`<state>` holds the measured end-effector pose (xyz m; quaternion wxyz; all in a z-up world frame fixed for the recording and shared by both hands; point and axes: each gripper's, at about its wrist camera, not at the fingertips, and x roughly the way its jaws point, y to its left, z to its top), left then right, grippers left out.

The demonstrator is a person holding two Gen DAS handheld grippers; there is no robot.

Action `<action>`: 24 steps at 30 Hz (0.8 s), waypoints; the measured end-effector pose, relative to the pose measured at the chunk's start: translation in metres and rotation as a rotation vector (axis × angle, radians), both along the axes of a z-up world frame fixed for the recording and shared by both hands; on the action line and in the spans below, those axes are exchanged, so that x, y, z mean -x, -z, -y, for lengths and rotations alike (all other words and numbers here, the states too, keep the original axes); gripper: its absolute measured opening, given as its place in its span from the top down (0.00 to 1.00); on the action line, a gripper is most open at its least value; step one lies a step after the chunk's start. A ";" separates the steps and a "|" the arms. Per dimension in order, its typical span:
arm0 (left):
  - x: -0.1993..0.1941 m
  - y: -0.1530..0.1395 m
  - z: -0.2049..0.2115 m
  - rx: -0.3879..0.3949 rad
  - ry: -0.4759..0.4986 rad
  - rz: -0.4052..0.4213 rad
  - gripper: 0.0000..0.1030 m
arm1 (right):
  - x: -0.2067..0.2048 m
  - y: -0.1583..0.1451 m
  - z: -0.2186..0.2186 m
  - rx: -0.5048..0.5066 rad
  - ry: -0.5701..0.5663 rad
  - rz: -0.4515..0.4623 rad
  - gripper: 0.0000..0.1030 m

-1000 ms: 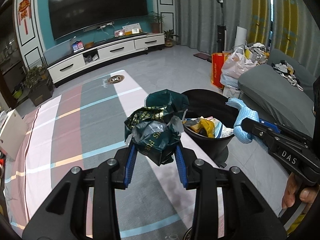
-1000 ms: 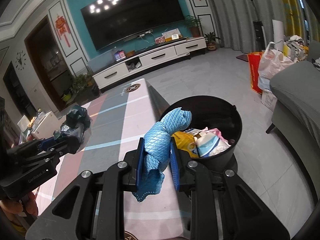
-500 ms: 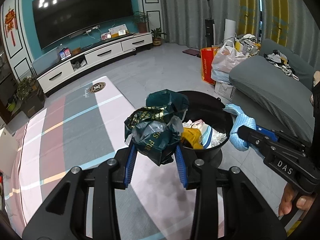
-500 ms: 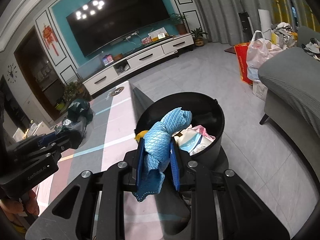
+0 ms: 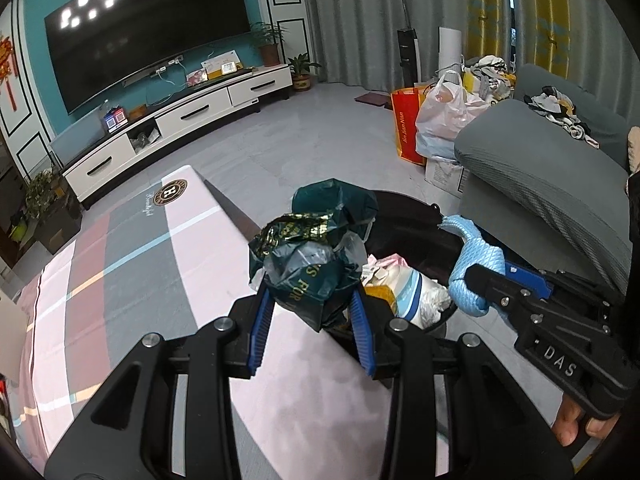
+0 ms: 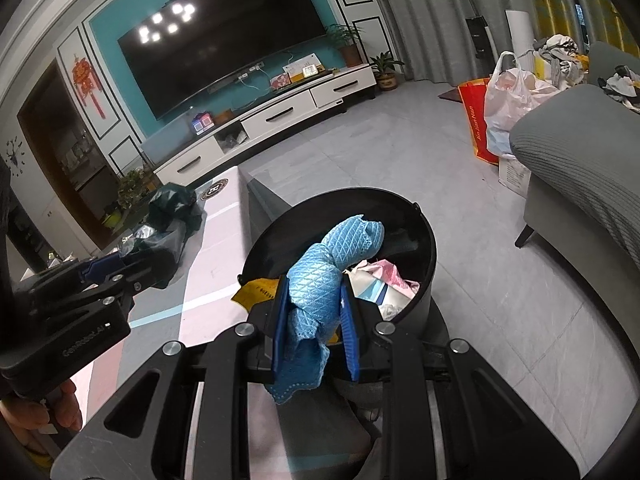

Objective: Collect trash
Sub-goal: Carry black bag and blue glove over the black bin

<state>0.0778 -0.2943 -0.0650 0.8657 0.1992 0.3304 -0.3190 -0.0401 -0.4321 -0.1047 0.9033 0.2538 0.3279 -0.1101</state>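
Observation:
My left gripper is shut on a crumpled dark green plastic bag and holds it over the table's right edge, beside the near rim of a black round trash bin. My right gripper is shut on a blue textured cloth and holds it above the near rim of the bin. The bin holds yellow, pink and white packaging. The right gripper with the cloth shows in the left wrist view; the left gripper with the bag shows in the right wrist view.
A table with a pink and grey striped cloth lies left of the bin. A grey sofa stands at right. Shopping bags sit on the floor behind it. A white TV cabinet lines the far wall.
Both grippers have moved forward and right toward the bin. The green bag now sits at the bin's edge and the blue cloth hangs over its near rim. Both grips are unchanged.

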 end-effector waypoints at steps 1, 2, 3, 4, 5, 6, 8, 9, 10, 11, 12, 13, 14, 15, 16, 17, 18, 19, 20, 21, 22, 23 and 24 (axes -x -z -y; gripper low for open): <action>-0.001 0.001 0.004 -0.003 0.003 0.003 0.64 | -0.002 0.001 0.001 -0.002 -0.001 0.000 0.76; -0.003 0.002 0.008 -0.007 0.004 0.005 0.64 | -0.004 0.003 0.003 -0.002 -0.001 0.000 0.76; -0.005 0.003 0.012 -0.013 0.005 0.004 0.64 | -0.006 0.004 0.004 -0.002 -0.001 -0.001 0.76; -0.007 0.005 0.014 -0.014 0.005 0.001 0.64 | -0.009 0.005 0.005 -0.002 0.000 -0.002 0.76; -0.009 0.006 0.018 -0.017 0.004 0.001 0.64 | -0.011 0.007 0.007 -0.003 0.002 -0.004 0.76; -0.012 0.008 0.021 -0.022 0.002 0.000 0.64 | -0.013 0.009 0.008 -0.004 0.002 -0.005 0.76; -0.017 0.012 0.028 -0.029 0.000 -0.005 0.64 | -0.016 0.012 0.011 -0.005 0.005 -0.009 0.76; -0.019 0.013 0.030 -0.032 0.000 -0.008 0.64 | -0.018 0.014 0.013 -0.006 0.007 -0.011 0.76; -0.021 0.015 0.033 -0.035 -0.001 -0.009 0.64 | -0.020 0.015 0.014 -0.007 0.007 -0.014 0.76; -0.023 0.018 0.036 -0.040 0.000 -0.012 0.64 | -0.022 0.016 0.016 -0.008 0.008 -0.017 0.76; -0.024 0.019 0.038 -0.042 0.001 -0.014 0.64 | -0.023 0.018 0.018 -0.010 0.011 -0.021 0.76; -0.025 0.021 0.040 -0.044 0.002 -0.015 0.64 | -0.025 0.019 0.019 -0.012 0.011 -0.023 0.76; -0.026 0.022 0.042 -0.048 0.004 -0.016 0.64 | -0.026 0.020 0.020 -0.014 0.011 -0.024 0.76; -0.028 0.023 0.044 -0.050 0.005 -0.017 0.64 | -0.027 0.021 0.021 -0.014 0.013 -0.028 0.76; -0.028 0.024 0.047 -0.051 0.006 -0.017 0.64 | -0.028 0.022 0.022 -0.015 0.013 -0.030 0.76; -0.029 0.025 0.049 -0.054 0.008 -0.018 0.64 | -0.028 0.024 0.023 -0.016 0.014 -0.033 0.76; -0.030 0.026 0.051 -0.055 0.009 -0.019 0.64 | -0.029 0.025 0.024 -0.017 0.014 -0.036 0.76; -0.031 0.027 0.052 -0.056 0.010 -0.021 0.64 | -0.030 0.026 0.025 -0.017 0.016 -0.039 0.76; -0.031 0.028 0.053 -0.056 0.011 -0.022 0.64 | -0.031 0.027 0.026 -0.017 0.017 -0.043 0.76; -0.032 0.030 0.055 -0.058 0.014 -0.023 0.64 | -0.032 0.028 0.026 -0.016 0.019 -0.046 0.76; -0.033 0.031 0.056 -0.061 0.016 -0.024 0.64 | -0.033 0.029 0.026 -0.015 0.020 -0.049 0.76; -0.034 0.033 0.058 -0.064 0.018 -0.025 0.63 | -0.034 0.030 0.026 -0.014 0.022 -0.052 0.76; -0.035 0.034 0.060 -0.066 0.020 -0.026 0.63 | -0.035 0.031 0.027 -0.013 0.023 -0.056 0.76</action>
